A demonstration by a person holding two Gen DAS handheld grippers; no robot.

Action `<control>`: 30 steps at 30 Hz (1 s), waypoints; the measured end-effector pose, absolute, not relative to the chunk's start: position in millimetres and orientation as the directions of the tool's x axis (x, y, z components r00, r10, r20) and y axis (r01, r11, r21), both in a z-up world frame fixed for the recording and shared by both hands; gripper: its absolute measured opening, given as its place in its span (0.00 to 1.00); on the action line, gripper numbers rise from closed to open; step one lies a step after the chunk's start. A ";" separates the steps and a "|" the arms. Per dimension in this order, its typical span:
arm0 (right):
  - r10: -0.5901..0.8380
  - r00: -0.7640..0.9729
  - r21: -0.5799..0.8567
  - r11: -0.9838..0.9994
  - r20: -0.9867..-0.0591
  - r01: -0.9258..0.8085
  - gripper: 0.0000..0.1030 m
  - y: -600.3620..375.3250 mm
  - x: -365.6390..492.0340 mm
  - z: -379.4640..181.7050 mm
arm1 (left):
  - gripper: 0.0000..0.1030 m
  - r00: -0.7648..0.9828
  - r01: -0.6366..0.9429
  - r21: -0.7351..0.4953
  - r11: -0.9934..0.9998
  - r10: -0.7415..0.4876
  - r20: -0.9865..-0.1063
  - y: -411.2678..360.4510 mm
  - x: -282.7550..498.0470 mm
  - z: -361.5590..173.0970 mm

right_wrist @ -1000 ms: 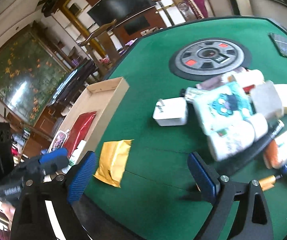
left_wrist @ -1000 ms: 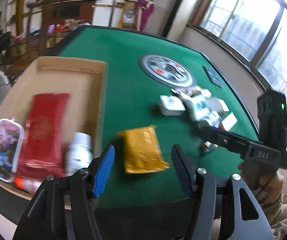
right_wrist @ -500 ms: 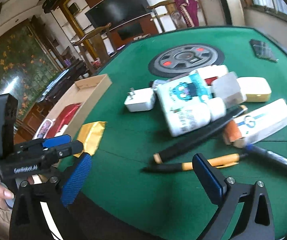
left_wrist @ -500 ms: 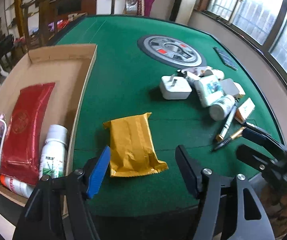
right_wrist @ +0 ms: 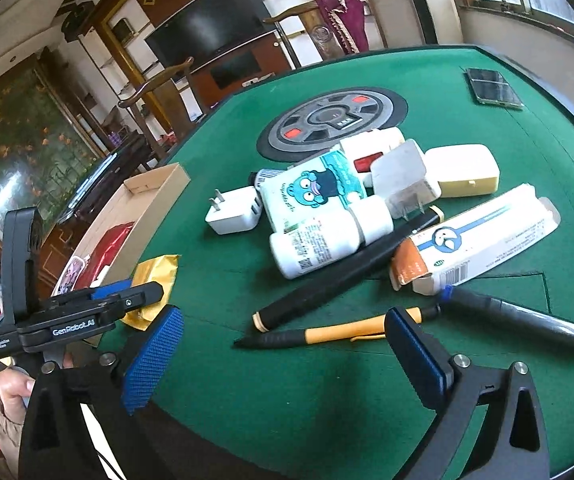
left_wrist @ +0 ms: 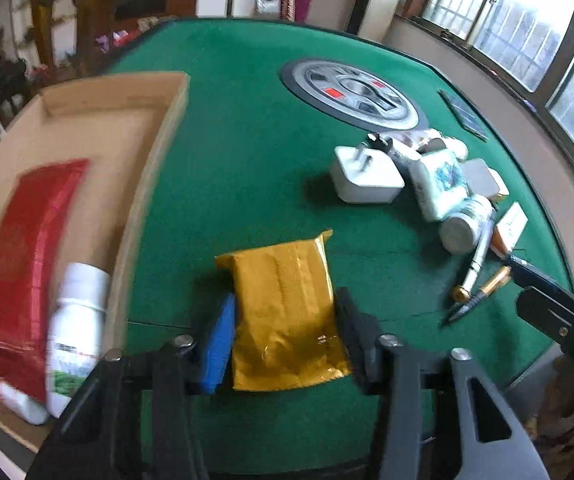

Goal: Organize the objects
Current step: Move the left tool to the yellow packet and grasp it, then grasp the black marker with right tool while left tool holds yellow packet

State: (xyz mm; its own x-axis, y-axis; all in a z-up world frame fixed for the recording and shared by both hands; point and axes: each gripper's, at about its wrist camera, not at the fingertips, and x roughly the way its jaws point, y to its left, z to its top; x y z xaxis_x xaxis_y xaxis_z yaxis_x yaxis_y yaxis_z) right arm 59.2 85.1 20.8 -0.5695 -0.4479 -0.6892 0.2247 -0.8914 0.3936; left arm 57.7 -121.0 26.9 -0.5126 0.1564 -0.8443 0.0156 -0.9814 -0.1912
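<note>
A gold foil packet lies flat on the green table. My left gripper straddles its near half. The jaws are closing and both pads touch its long edges. In the right wrist view the packet shows just behind the left gripper. My right gripper stands wide open over a yellow-and-black pen, with nothing held. Beyond it lie a black pen, a grey pen, a white bottle and a toothpaste box.
A shallow cardboard box at the left holds a red pouch and a white bottle. A white charger, a tissue pack and small boxes crowd the pile. A round panel marks the table's centre.
My left gripper came down and forward over the gold packet, and its jaws narrowed onto the packet's sides. The right gripper moved right towards the pens and stayed open.
</note>
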 end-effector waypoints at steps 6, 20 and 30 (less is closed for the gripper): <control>-0.403 -0.582 0.357 -0.913 -0.707 0.198 0.99 114.3 62.1 27.2 | 0.44 -0.501 -0.092 -0.177 -0.980 0.200 -0.842 -94.3 57.0 27.2; -0.162 -0.520 0.080 -0.981 -0.839 0.177 0.72 187.9 49.1 11.5 | 0.45 -0.473 -0.181 -0.175 -0.968 0.242 -0.847 -68.6 57.8 26.7; -0.141 -0.489 -0.002 -0.960 -0.861 0.281 0.22 156.4 57.4 10.6 | 0.45 -0.463 -0.182 -0.186 -0.966 0.251 -0.850 -69.4 57.5 24.5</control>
State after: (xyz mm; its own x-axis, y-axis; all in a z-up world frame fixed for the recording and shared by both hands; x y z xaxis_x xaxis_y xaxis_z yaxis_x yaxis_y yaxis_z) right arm 57.4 156.4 10.6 -0.4890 -0.1414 -0.8607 0.2806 -0.9598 -0.0017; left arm 57.5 -69.4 24.5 -0.4629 0.2510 -0.8501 -0.1815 -0.9656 -0.1863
